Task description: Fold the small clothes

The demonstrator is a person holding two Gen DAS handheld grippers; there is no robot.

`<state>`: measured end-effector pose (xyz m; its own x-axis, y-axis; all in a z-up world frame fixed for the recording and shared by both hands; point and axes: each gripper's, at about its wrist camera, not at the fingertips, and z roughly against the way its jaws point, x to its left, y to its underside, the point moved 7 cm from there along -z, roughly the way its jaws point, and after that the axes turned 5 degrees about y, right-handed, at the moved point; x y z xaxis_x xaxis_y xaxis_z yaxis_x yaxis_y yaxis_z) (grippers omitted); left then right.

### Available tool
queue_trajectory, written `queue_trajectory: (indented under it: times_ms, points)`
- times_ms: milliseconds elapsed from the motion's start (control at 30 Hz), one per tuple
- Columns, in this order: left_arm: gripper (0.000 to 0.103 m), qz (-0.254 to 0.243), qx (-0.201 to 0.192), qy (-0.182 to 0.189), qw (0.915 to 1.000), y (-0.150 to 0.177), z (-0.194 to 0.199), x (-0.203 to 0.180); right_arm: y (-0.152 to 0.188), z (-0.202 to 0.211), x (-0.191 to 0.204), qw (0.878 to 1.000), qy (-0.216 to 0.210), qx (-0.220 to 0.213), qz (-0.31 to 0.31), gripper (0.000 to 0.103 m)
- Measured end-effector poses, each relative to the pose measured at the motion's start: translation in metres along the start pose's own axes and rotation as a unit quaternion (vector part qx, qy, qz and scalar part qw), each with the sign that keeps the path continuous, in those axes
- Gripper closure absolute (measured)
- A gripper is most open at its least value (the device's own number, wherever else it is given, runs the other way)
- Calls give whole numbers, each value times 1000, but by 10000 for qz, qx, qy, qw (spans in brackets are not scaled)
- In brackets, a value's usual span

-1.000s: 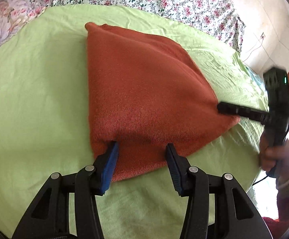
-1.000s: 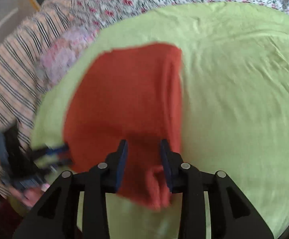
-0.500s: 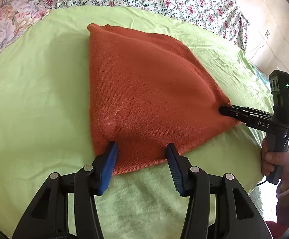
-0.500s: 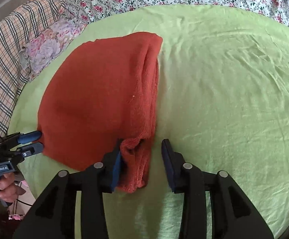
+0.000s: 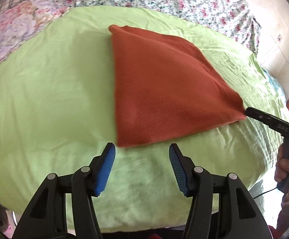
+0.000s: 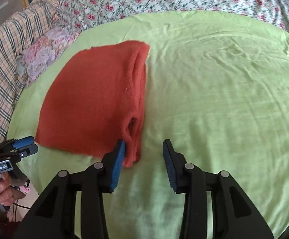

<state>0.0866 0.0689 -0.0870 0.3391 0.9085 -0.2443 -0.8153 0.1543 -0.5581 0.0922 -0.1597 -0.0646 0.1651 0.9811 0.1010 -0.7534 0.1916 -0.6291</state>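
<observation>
Both opening grippers, left (image 5: 142, 155) and right (image 6: 143, 153), have released the sweater (image 5: 160, 91), lengthwise away.

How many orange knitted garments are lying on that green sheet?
1. The folded orange knitted garment lies in the middle of the green sheet, just beyond both grippers. Nothing suggests another underneath.

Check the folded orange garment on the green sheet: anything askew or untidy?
Mostly tidy. The orange garment lies folded on the green sheet, but its near right corner bunches into loose, gaping layers beside the right gripper, whose jaws are opening.
</observation>
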Motion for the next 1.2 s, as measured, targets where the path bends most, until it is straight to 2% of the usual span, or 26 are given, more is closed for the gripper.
queue_trajectory:
  times_ms: [200, 300, 467, 533, 600, 700, 900, 1100, 1200]
  points:
    - [42, 284, -34, -58, 9996, 4, 9, 9, 5, 24, 2, 9992, -304, -153, -214, 62]
    - [41, 387, -96, -18, 9992, -4, 11, 14, 0, 25, 8, 9978, -561, -198, -278, 62]
    - [38, 555, -239, 88, 9981, -19, 22, 17, -13, 23, 20, 9967, -726, -231, -291, 60]
    - [29, 514, -335, 54, 9981, -26, 29, 16, -15, 26, 28, 9954, -899, -229, -255, 49]
    - [21, 467, -375, -15, 9982, -35, 31, 15, -18, 30, 37, 9947, -986, -242, -137, 42]
    - [21, 466, -450, -52, 9979, -53, 28, 17, -30, 30, 42, 9943, -1013, -342, -41, 39]
    - [21, 610, -401, -107, 9973, -82, 5, 27, -67, 7, 32, 9939, -988, -387, -313, 39]
    - [21, 734, -216, -356, 9964, -98, -22, 40, -94, -42, 20, 9962, -764, -99, -412, 39]
    - [21, 797, -187, -387, 9959, -101, -27, 43, -103, -65, 18, 9961, -734, 73, -492, 46]
